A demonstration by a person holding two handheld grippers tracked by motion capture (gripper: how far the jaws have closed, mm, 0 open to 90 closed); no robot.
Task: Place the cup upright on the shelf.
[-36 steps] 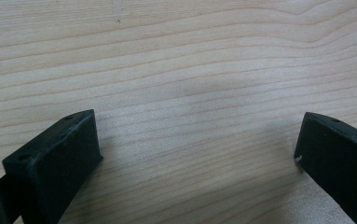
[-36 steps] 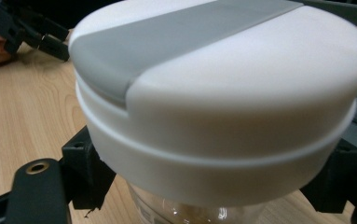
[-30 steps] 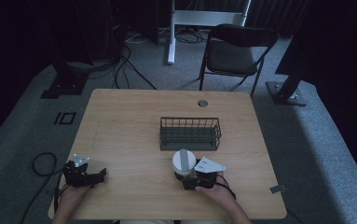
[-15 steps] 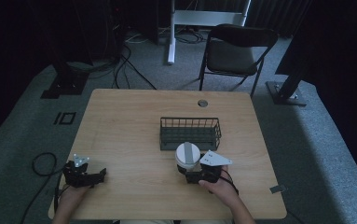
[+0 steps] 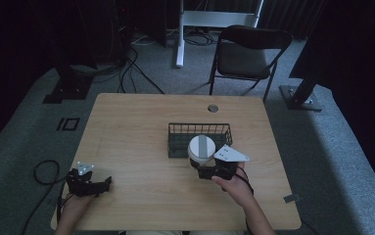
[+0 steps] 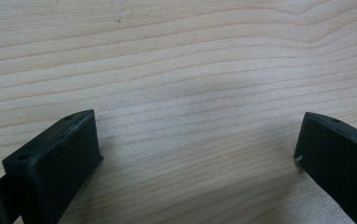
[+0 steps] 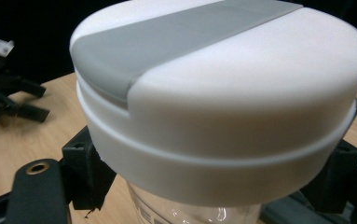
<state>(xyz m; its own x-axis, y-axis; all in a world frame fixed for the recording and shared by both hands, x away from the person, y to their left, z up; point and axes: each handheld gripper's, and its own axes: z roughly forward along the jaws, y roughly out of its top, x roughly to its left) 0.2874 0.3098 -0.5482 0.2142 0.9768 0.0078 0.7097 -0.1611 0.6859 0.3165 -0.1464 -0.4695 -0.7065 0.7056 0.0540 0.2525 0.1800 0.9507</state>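
My right gripper [image 5: 205, 169] has its jaws clamped on a clear jar [image 7: 199, 212] just under its white lid [image 5: 201, 147], which carries a grey stripe across the top. From above, the jar sits in the air at the near edge of the dark wire basket [image 5: 199, 132], the lid overlapping the basket's front rim; I cannot tell whether they touch. Through my right gripper view the lid [image 7: 223, 88] looms close, with a black jaw pad on each side of the jar's neck.

My left gripper [image 5: 89, 183] rests low at the near left corner of the worktop [image 5: 131, 127], well apart from the jar. Its jaws stand wide apart with nothing but bare wood [image 6: 190, 84] between them.

The worktop is pale wood with a clear grain and a round cable hole [image 5: 213, 108] near its far edge. Around it lies grey carpet [image 5: 332, 147]. A dark folding chair [image 5: 246, 54] stands beyond the far edge, cables [image 5: 126, 63] trail across the floor at the back left, and the room behind is dim.
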